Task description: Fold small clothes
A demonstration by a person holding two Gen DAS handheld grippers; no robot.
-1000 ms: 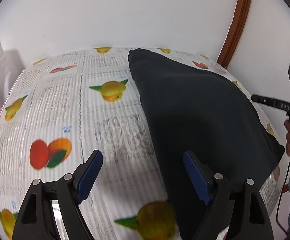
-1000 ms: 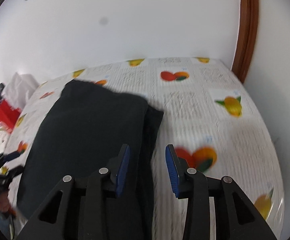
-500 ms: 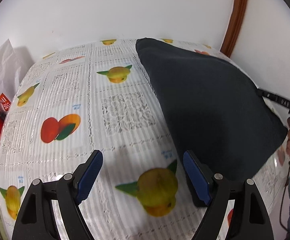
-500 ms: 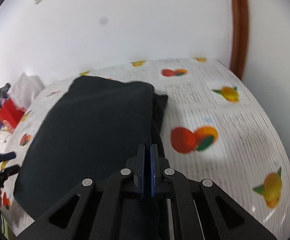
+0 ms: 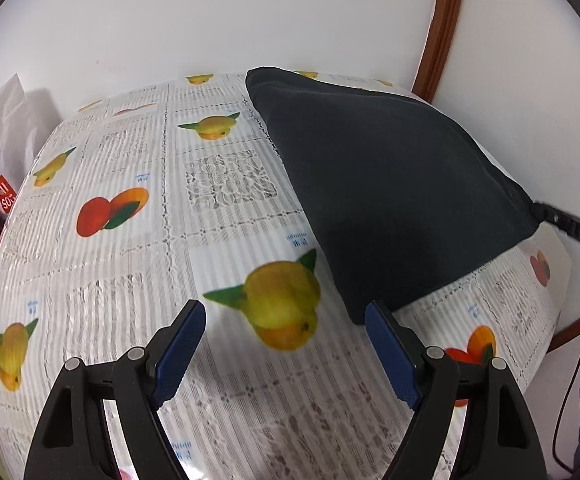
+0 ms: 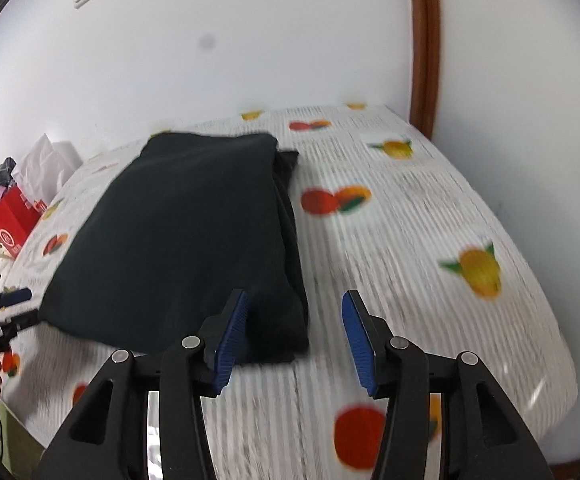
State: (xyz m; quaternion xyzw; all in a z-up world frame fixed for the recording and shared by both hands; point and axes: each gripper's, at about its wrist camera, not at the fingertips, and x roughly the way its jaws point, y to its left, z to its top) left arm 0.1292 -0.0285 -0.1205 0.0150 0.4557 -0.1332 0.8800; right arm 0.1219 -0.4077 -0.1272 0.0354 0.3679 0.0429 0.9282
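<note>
**Folded garment lies nearer the right gripper**

The dark garment [image 6: 194, 236] lies folded on the fruit-print tablecloth [image 6: 429, 216], its long axis running from the table's near edge toward the wall. The right gripper [image 6: 293, 332] sits at its near right corner; its jaws are opening, the left pad over the cloth's corner, nothing pinched between them. In the left wrist view, the left gripper [image 5: 286, 354] hangs wide open over bare tablecloth [image 5: 218, 216], the garment [image 5: 389, 192] ahead and to its right. The right hand looks better placed for the next move.
</note>
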